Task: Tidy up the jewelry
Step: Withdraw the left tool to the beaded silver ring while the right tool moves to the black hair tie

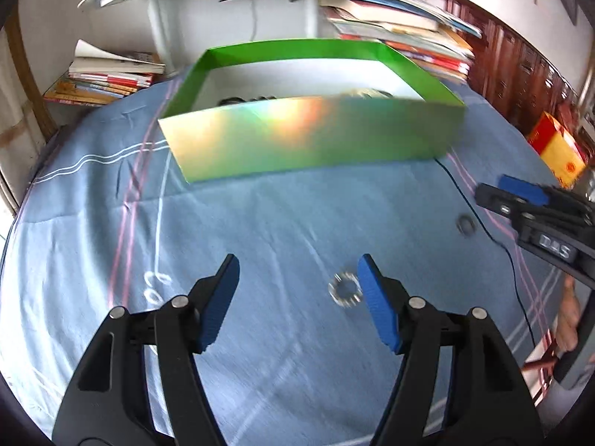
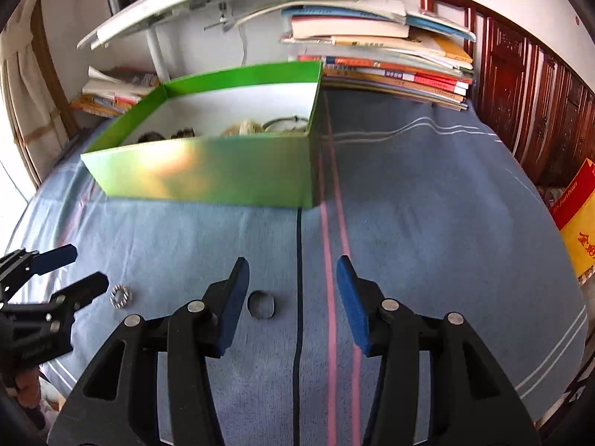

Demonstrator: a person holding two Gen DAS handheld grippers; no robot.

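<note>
A green box (image 1: 308, 133) stands on the blue cloth; it also shows in the right wrist view (image 2: 208, 171), with several jewelry pieces (image 2: 245, 126) inside. A silver beaded ring (image 1: 345, 290) lies on the cloth just inside the right finger of my open, empty left gripper (image 1: 299, 297); in the right wrist view it is the silver ring (image 2: 119, 296). A dark ring (image 2: 261, 304) lies near the left finger of my open, empty right gripper (image 2: 293, 297); it also shows in the left wrist view (image 1: 466, 224).
Stacks of books (image 2: 386, 59) lie behind the box, with more books (image 1: 108, 74) at the far left. A red and yellow box (image 2: 580, 223) stands at the right. A black cable (image 1: 483, 223) runs over the cloth (image 2: 427, 204). A white lamp stand (image 1: 160, 26) rises behind.
</note>
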